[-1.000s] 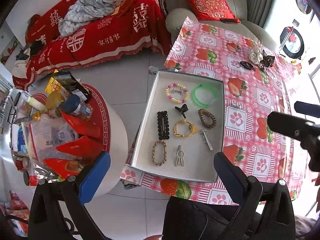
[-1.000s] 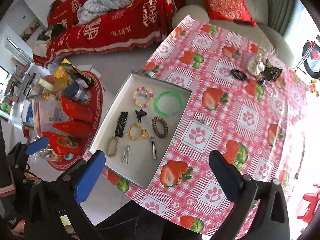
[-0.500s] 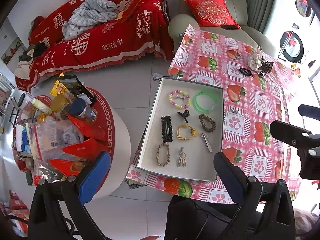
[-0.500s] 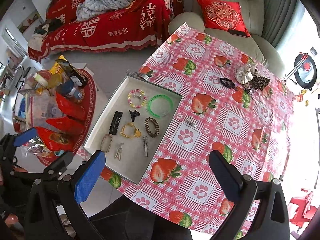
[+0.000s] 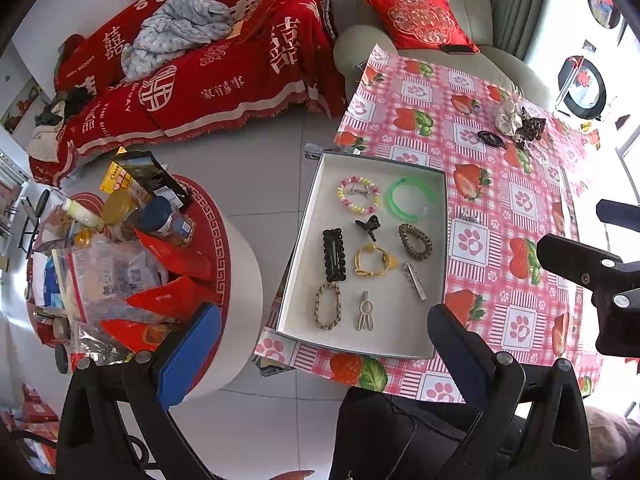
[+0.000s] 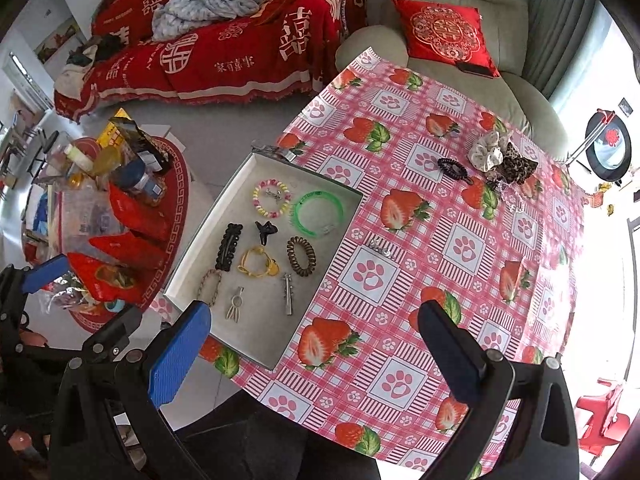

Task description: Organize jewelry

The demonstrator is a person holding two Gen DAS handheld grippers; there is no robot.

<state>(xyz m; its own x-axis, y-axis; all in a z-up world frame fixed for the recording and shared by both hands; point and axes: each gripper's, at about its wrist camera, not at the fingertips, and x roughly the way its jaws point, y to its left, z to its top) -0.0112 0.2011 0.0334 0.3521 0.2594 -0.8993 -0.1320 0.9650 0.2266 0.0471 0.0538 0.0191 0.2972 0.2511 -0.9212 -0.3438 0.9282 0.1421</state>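
both tongs — left tongs point(image 5: 324, 360) and right tongs point(image 6: 316, 354) — gape wide, empty, high over the table point(image 6: 460, 280). next: descend squarely on the small clip point(image 6: 379, 246) beside the tray point(image 6: 256, 344) — pinch its middle.

The counter point(image 6: 460, 240) wears a pink-and-white checked cloth printed with red strawberries, green leaves and pink paw prints. The tray point(image 5: 439, 264) on it is pale grey-white inside. In the tray lie a translucent green bangle point(image 5: 410, 199), a pink, yellow and white bead bracelet point(image 5: 358, 195), a black clip point(image 5: 334, 254), a yellow cord tie point(image 5: 374, 261), a brown coil tie point(image 5: 415, 240) and a tan braided loop point(image 5: 328, 305). Beyond the tray sit a cream scrunchie point(image 6: 486, 151) and a leopard-print one point(image 6: 518, 165). Each hand-held gripper point(image 6: 316, 354) is black with blue pads point(image 6: 178, 354).
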